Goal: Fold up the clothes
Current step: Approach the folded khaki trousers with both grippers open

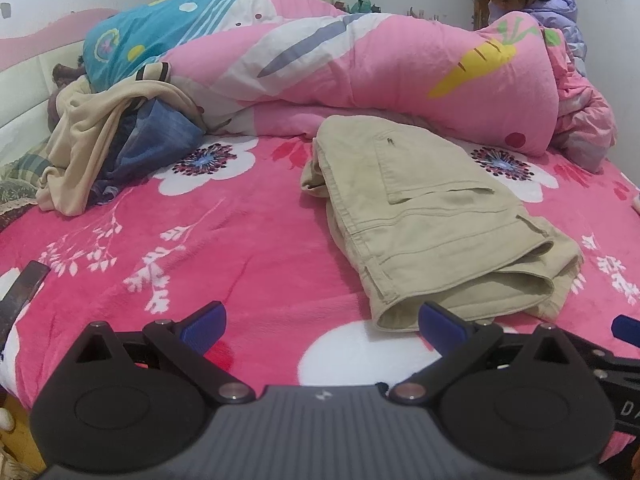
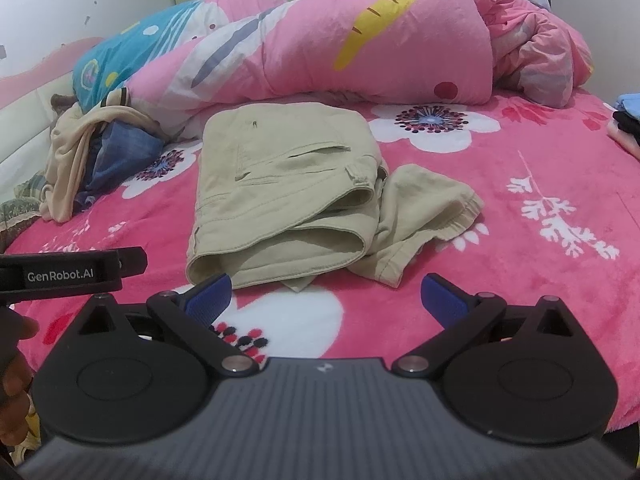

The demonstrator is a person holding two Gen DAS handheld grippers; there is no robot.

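The left black two-finger tongs with blue pads (image 1: 322, 326) stand with their fingers spread wide apart, nothing between them. The right black two-finger tongs with blue pads (image 2: 326, 298) are likewise spread wide and empty. Both sit level, side by side. In the right wrist view, a person's hand (image 2: 14, 380) shows at the lower left edge.

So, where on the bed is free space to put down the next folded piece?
Bare blanket lies between the khaki trousers and the clothes heap on the left, and right of the trousers toward the bed's edge. Crowded: the back, under the rolled quilt, and the far right corner with a small stack.
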